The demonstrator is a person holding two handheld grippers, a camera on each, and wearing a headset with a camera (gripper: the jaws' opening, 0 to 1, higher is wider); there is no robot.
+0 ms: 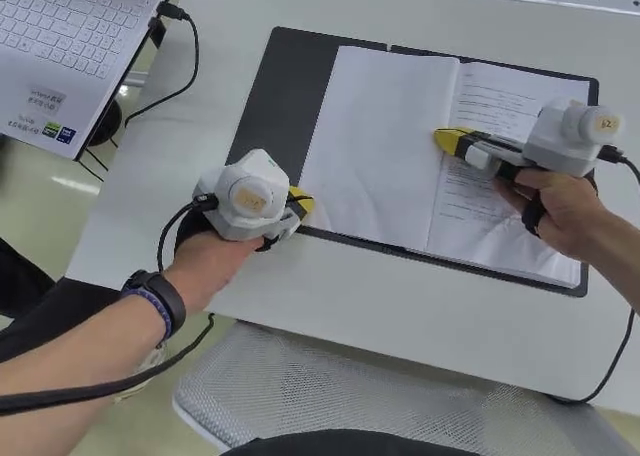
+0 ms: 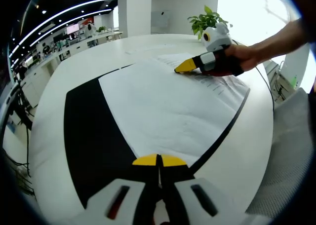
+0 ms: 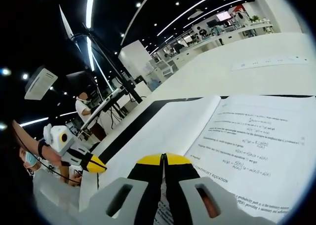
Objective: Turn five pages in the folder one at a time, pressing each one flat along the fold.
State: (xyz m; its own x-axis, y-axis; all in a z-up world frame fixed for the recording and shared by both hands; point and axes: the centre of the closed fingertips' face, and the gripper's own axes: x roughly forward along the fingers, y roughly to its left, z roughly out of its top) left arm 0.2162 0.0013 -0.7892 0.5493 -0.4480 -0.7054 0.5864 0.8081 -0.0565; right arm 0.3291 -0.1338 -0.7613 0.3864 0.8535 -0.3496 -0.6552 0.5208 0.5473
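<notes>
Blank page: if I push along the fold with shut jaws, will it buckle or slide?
Likely floppy: the blank page looks thin and lifts beside the fold. Probably light; it may spring up once the right gripper leaves. Bound in the folder, it shouldn't slide.

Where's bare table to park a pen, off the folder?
Widest bare table: the near strip between folder and table edge. Also the gap between laptop and folder, though a cable loops there. Crowded: folder's near-left corner (left tongs) and fold (right tongs).
</notes>
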